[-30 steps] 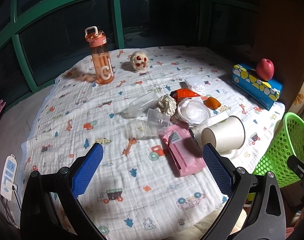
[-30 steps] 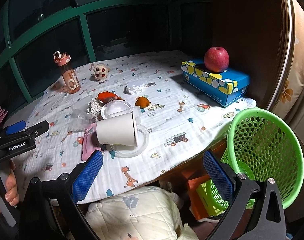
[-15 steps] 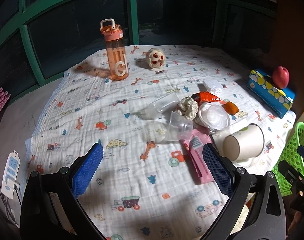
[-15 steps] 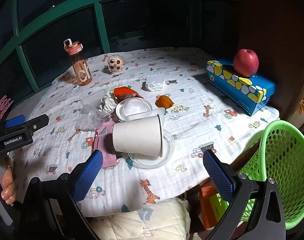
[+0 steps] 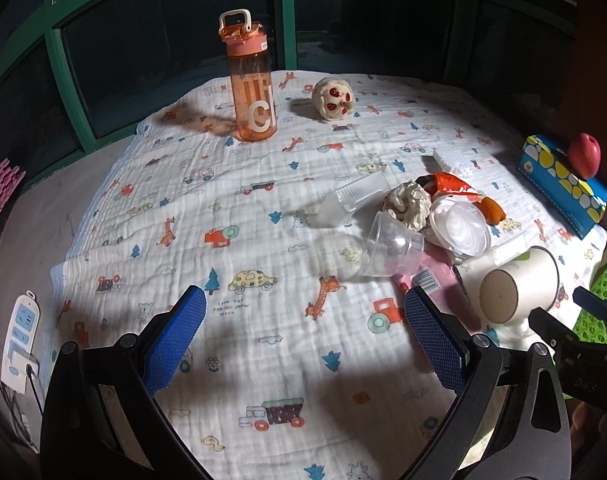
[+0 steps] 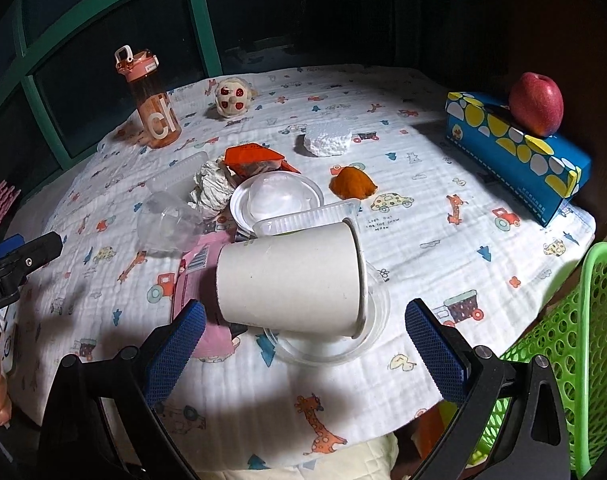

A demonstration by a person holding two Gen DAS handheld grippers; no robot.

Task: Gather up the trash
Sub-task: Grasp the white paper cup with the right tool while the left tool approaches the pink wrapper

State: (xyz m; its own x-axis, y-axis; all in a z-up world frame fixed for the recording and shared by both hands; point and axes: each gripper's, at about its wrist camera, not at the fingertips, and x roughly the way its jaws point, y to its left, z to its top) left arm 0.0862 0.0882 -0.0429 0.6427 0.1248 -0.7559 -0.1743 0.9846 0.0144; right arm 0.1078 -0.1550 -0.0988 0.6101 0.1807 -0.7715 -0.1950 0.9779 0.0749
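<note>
A pile of trash lies on the patterned cloth: a white paper cup (image 6: 291, 280) on its side over a clear lid (image 6: 327, 344), a pink wrapper (image 6: 199, 264), a clear plastic cup (image 5: 391, 248), a crumpled tissue (image 5: 407, 202), a white domed lid (image 6: 275, 200), an orange wrapper (image 6: 253, 158), orange peel (image 6: 351, 182) and a foam piece (image 6: 327, 140). My right gripper (image 6: 303, 348) is open, just short of the paper cup. My left gripper (image 5: 303, 340) is open and empty, left of the pile. A green basket (image 6: 575, 352) stands at the right, beside the table.
An orange water bottle (image 5: 251, 84) and a small spotted ball (image 5: 333, 98) stand at the far side. A blue tissue box (image 6: 515, 152) with a red apple (image 6: 537, 104) on it sits at the right edge. A power strip (image 5: 17, 344) lies at the left.
Both grippers have moved forward over the table. The paper cup now looms larger between my right fingers. The left view has swung left, away from the basket.
</note>
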